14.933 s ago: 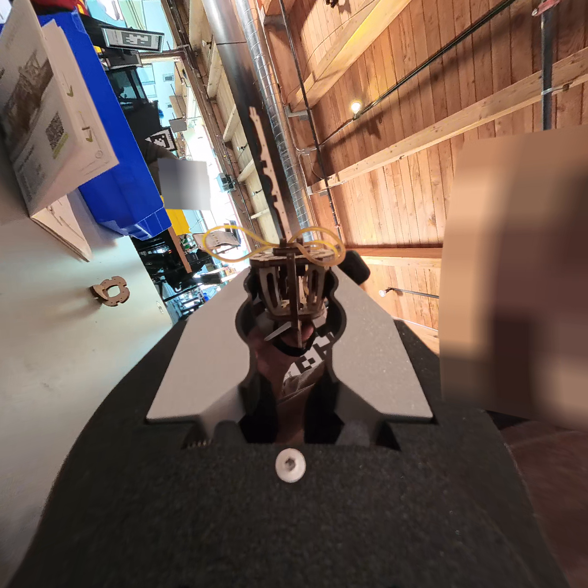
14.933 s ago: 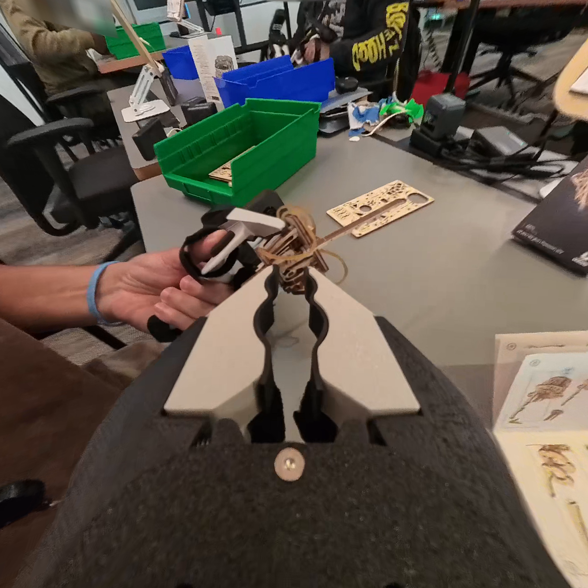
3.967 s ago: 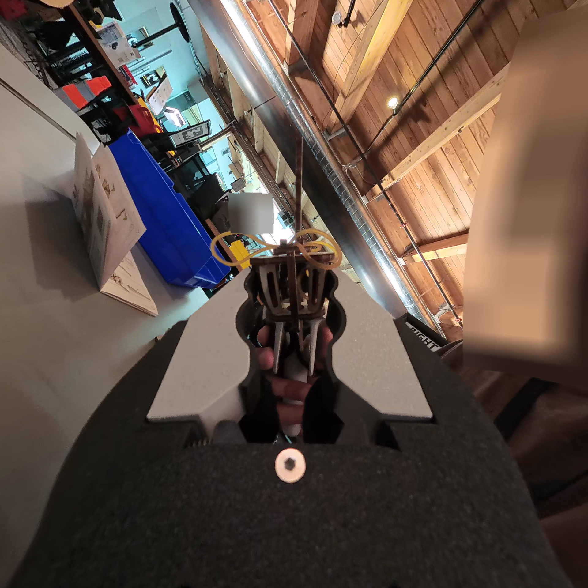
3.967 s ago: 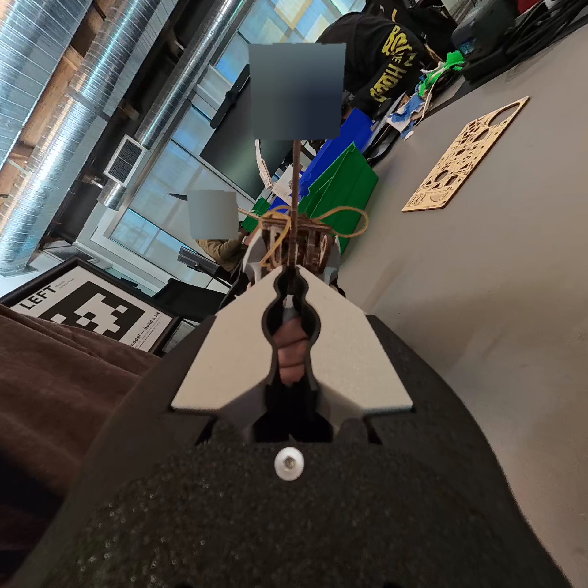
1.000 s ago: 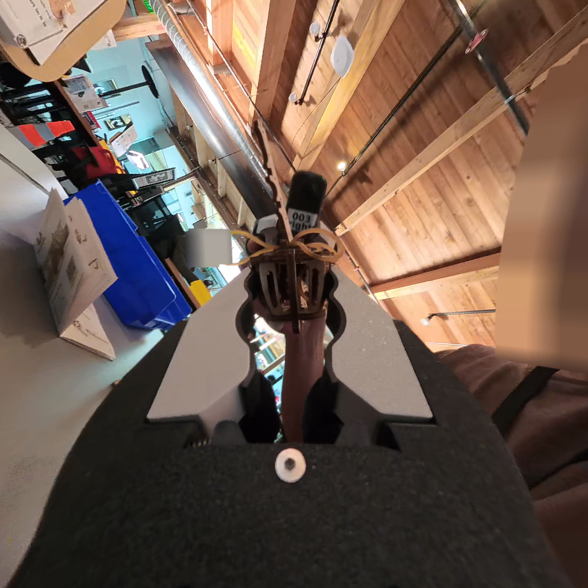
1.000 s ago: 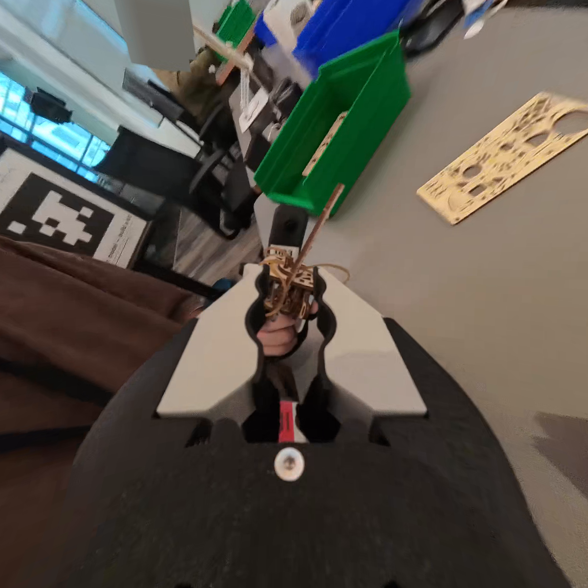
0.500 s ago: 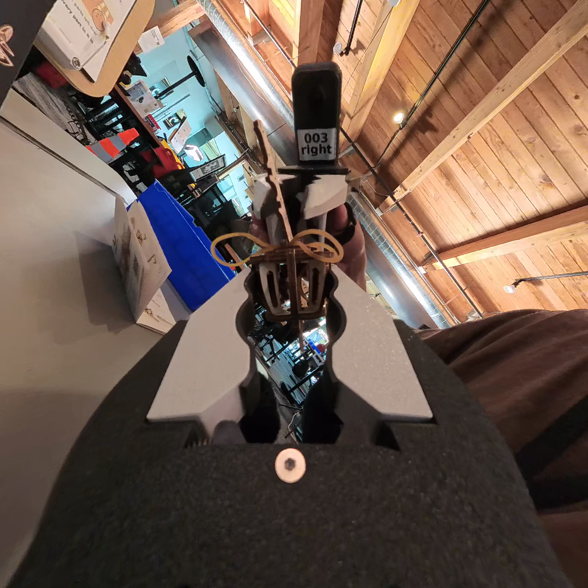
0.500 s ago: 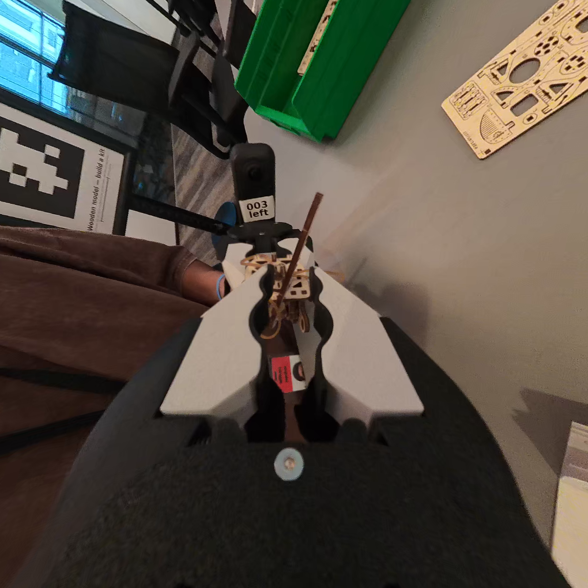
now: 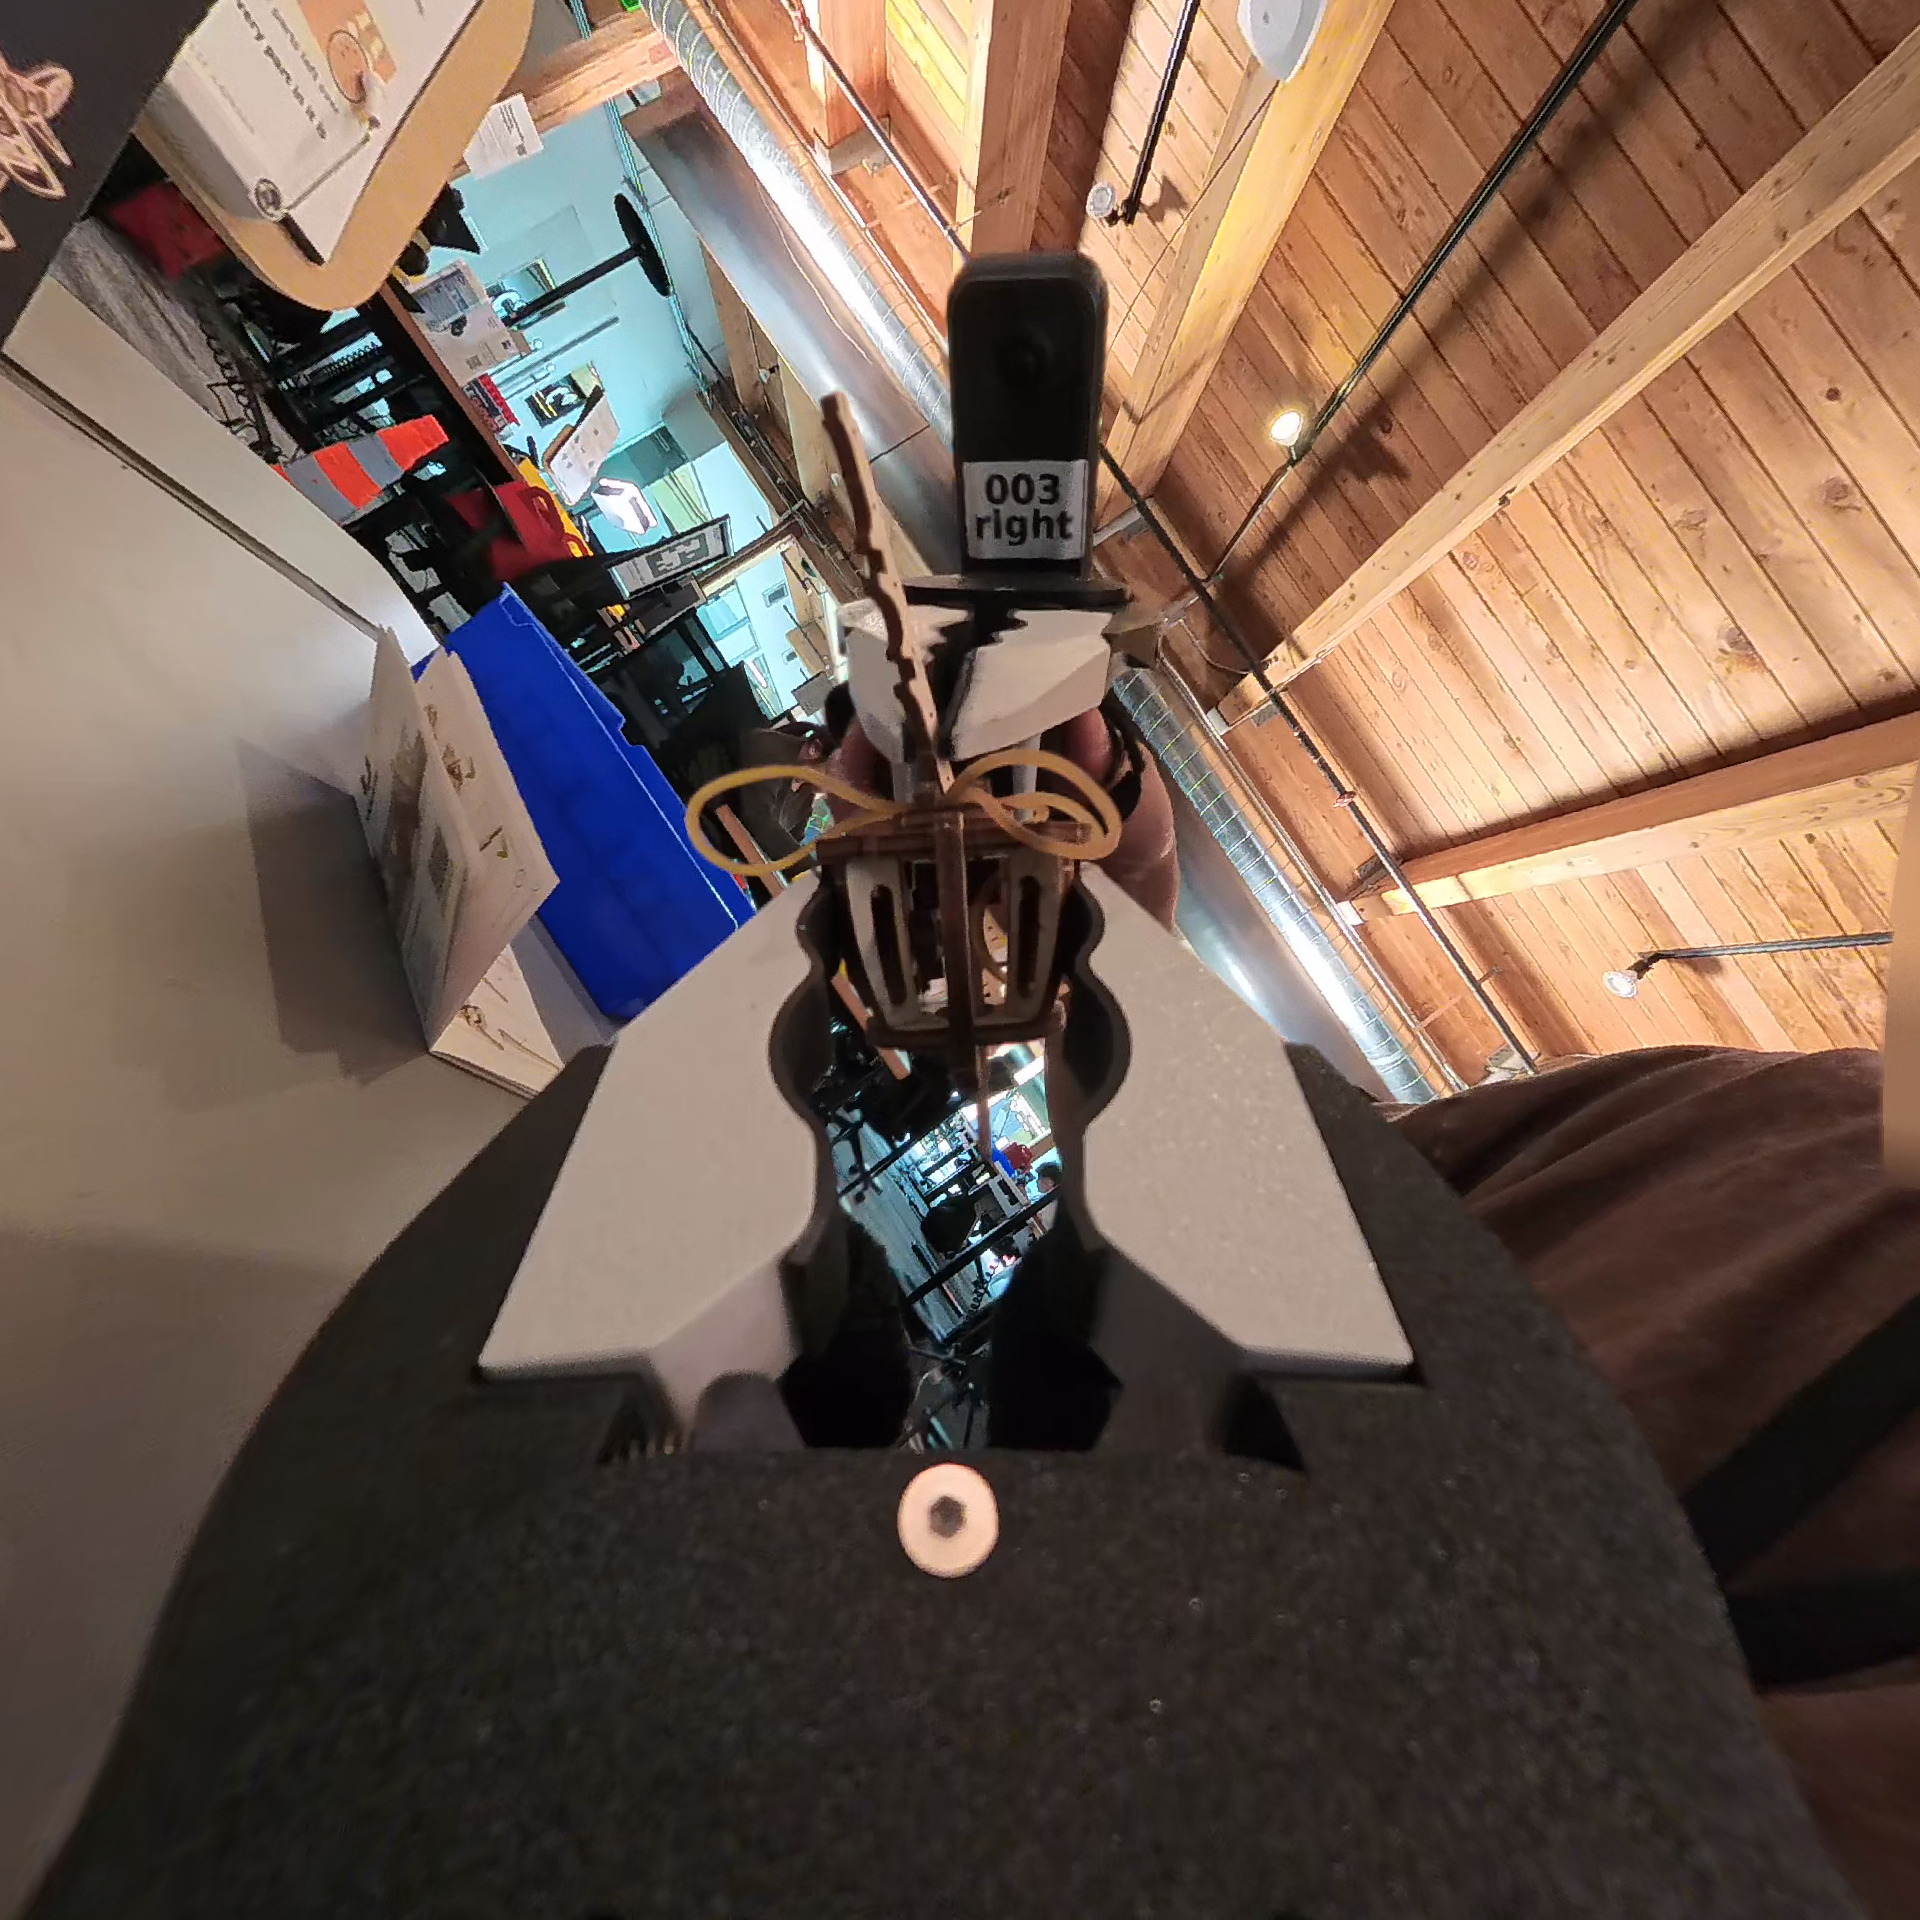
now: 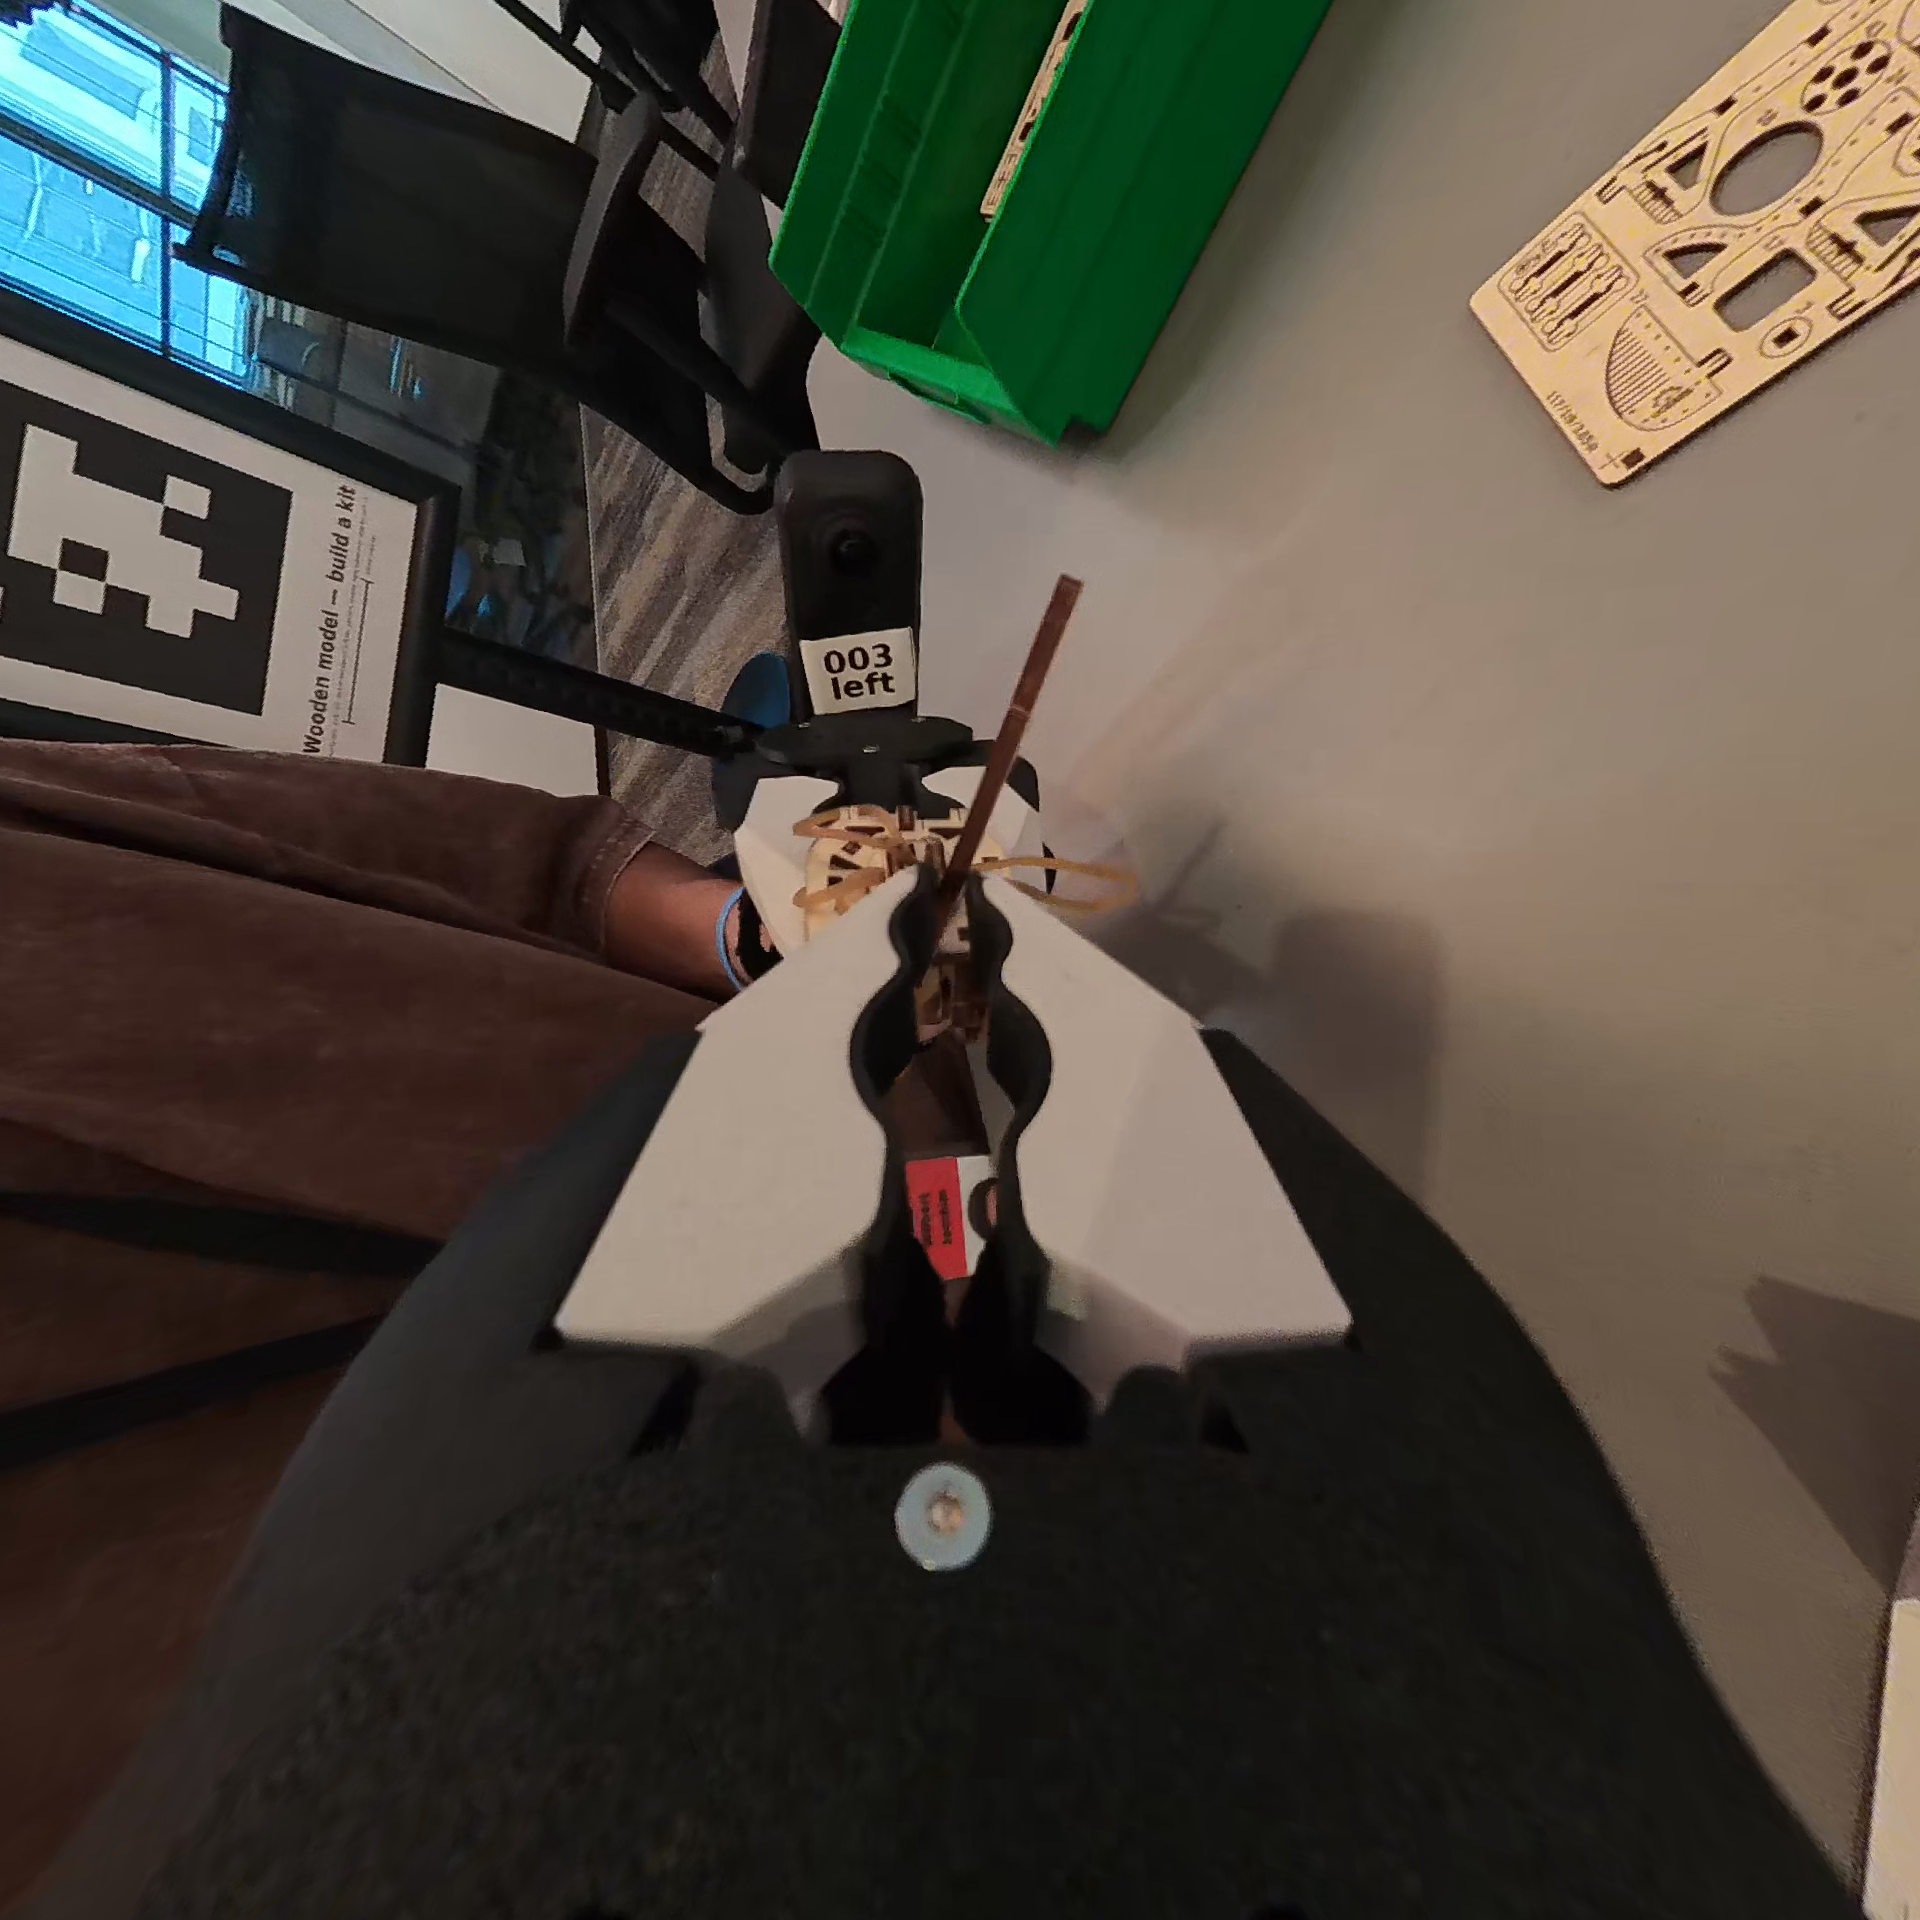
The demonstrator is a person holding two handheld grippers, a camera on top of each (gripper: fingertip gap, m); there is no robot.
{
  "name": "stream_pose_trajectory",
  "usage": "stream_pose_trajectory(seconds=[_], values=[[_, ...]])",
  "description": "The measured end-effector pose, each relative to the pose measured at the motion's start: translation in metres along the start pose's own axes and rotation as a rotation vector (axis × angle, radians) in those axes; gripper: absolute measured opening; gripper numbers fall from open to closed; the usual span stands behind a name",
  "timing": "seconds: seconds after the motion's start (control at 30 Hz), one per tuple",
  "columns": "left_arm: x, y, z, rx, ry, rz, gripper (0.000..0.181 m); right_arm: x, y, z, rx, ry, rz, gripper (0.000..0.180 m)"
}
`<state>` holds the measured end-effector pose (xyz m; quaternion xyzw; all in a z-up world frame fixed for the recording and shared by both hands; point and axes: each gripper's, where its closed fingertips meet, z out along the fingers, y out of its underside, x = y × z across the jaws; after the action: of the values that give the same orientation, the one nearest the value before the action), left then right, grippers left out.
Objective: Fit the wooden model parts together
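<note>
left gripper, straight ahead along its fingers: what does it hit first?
Likely the right gripper, facing it just past the wooden model that the left gripper clamps. The gap between them is hard to judge; the notched strip also stands in that line.

The left gripper (image 9: pixel 940 914) squeezes a little wooden model (image 9: pixel 940 935) with a yellow rubber band (image 9: pixel 904 805); the right gripper (image 9: pixel 951 675) faces it, pinching a notched stick (image 9: pixel 883 582)

Left grey two-finger gripper (image 9: pixel 940 935) tilted up, jaws clamped on the small wooden model assembly (image 9: pixel 951 940). Right grey two-finger gripper (image 10: pixel 948 906) faces it tip to tip, jaws nearly together, pinching the thin notched wooden strip (image 10: pixel 1003 769). Brown-sleeved forearm (image 10: pixel 343 914) behind.
</note>
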<state>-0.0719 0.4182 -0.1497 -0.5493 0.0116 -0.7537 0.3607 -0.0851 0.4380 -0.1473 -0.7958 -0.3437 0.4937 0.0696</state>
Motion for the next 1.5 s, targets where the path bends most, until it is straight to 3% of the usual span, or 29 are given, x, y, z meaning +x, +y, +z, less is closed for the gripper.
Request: stream_pose_trajectory(seconds=[0.53,1.5], values=[[-0.004,-0.011,-0.007,0.083,0.061,-0.144,0.039,0.002,-0.009,0.006,0.184,-0.049,0.080,0.003],[-0.015,-0.005,-0.007,0.050,-0.055,-0.060,0.039,0.011,-0.007,0.011,0.237,-0.086,0.196,0.002]])
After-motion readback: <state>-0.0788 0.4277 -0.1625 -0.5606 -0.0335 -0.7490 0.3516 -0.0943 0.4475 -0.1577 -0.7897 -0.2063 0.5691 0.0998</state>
